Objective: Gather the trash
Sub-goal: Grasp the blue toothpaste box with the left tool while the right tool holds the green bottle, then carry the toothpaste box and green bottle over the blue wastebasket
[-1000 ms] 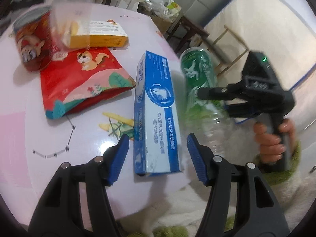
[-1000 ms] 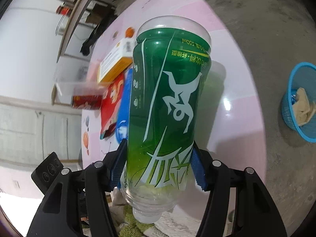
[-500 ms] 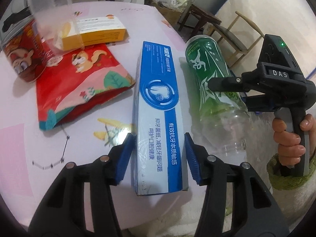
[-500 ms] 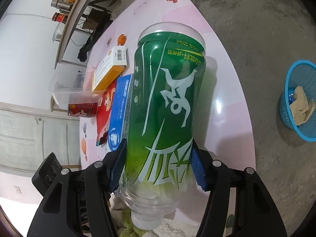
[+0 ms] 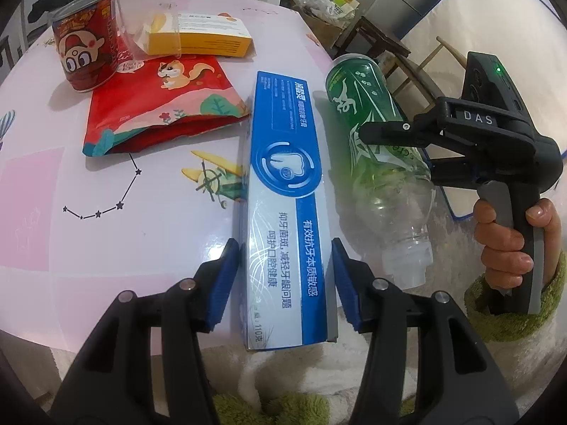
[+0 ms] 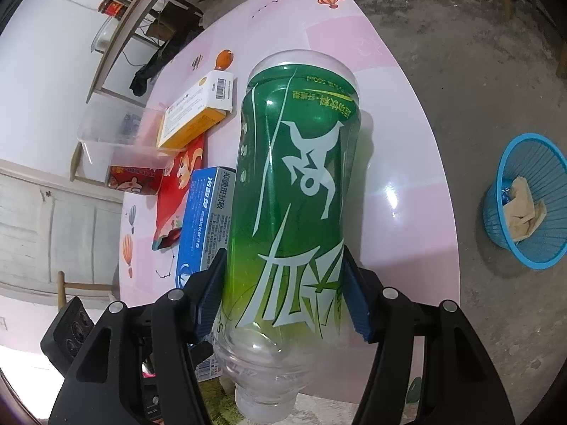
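Observation:
A blue and white toothpaste box [image 5: 287, 184] lies on the pink table [image 5: 106, 248], its near end over the table's edge. My left gripper [image 5: 283, 276] is shut on that near end, with a blue pad against each long side. To its right a green-labelled clear plastic bottle [image 5: 375, 141] lies tilted, neck toward me and without a cap. In the right wrist view my right gripper [image 6: 283, 294] is shut on the bottle [image 6: 297, 191] low on its label. A person's hand [image 5: 506, 241] holds the right gripper's handle.
A red snack bag [image 5: 159, 106], a red can [image 5: 86, 56], a yellow and white carton [image 5: 202, 35] and a clear plastic tub [image 5: 145, 0] sit at the table's far left. A blue basket [image 6: 528, 202] with crumpled paper stands on the concrete floor to the right.
My left gripper has moved forward along the toothpaste box and its jaws have narrowed onto the box's sides. The right gripper keeps its hold on the bottle, which has tilted slightly.

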